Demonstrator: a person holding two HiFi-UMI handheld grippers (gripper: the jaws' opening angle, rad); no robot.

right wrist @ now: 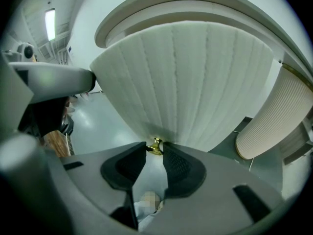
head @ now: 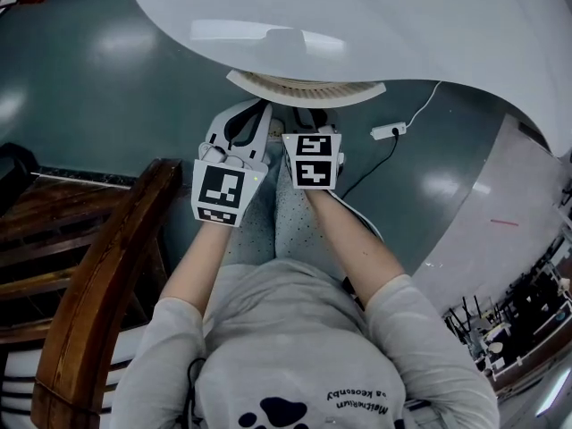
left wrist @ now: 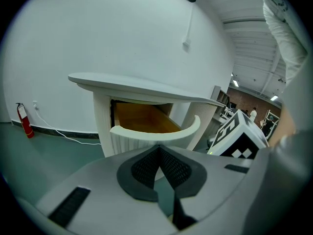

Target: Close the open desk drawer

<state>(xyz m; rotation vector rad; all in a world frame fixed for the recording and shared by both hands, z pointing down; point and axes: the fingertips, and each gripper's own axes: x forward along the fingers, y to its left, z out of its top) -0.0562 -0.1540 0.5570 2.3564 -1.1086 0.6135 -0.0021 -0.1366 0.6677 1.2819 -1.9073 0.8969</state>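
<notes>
Right claw [right wrist: 155, 149] was clamped on the brass knob [right wrist: 156, 145] of the open drawer [right wrist: 195, 82]. Left claw [left wrist: 159, 152], jaws together and empty, pointed at the drawer front, near it.

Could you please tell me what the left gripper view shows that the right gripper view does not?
Only the left: the drawer's orange wooden inside, a red fire extinguisher by the wall, and a white floor cable. Only the right: a small brass knob. Both: the white ribbed curved drawer front under the white desk top.

Drawer [head: 304, 88] under desktop [head: 357, 16], chair [head: 103, 275] at left
</notes>
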